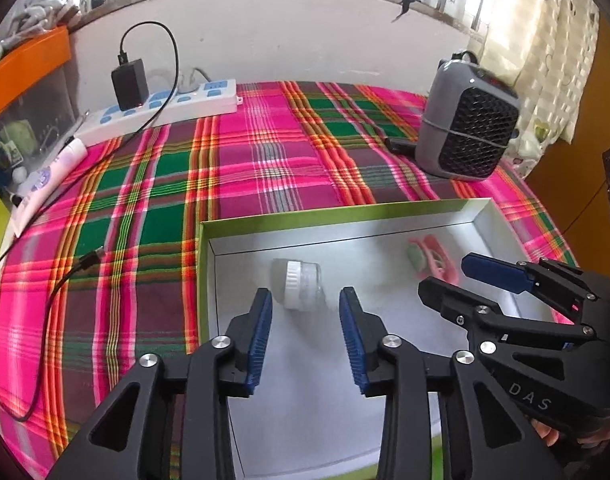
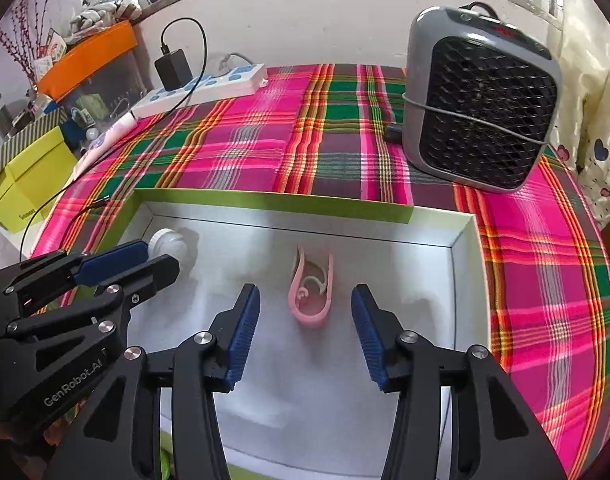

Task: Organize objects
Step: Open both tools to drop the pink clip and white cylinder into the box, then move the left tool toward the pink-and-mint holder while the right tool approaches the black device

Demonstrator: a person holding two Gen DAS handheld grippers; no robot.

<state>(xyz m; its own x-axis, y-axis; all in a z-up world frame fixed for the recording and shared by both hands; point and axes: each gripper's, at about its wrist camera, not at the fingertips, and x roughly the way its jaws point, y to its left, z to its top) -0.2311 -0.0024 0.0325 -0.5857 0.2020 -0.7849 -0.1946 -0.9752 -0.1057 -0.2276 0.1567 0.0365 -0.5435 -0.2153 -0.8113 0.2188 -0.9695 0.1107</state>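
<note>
Your left gripper (image 1: 305,300) is let go, little jar (image 1: 301,284) lying in the box's (image 1: 345,216) far-left corner. Your right gripper (image 2: 305,300) is let go too, pink clip (image 2: 311,292) lying loose between its fingers.

One box (image 2: 273,200), one jar (image 1: 299,284), one pink clip (image 2: 311,292), one fan (image 2: 481,116).

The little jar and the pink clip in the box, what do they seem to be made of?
The jar: probably clear or frosted plastic, perhaps glass, with a ribbed white plastic cap; the picture is blurred. The pink clip: smooth, glossy moulded plastic with a paler inner spring piece. The box: likely cardboard, matte white inside, green rim.
</note>
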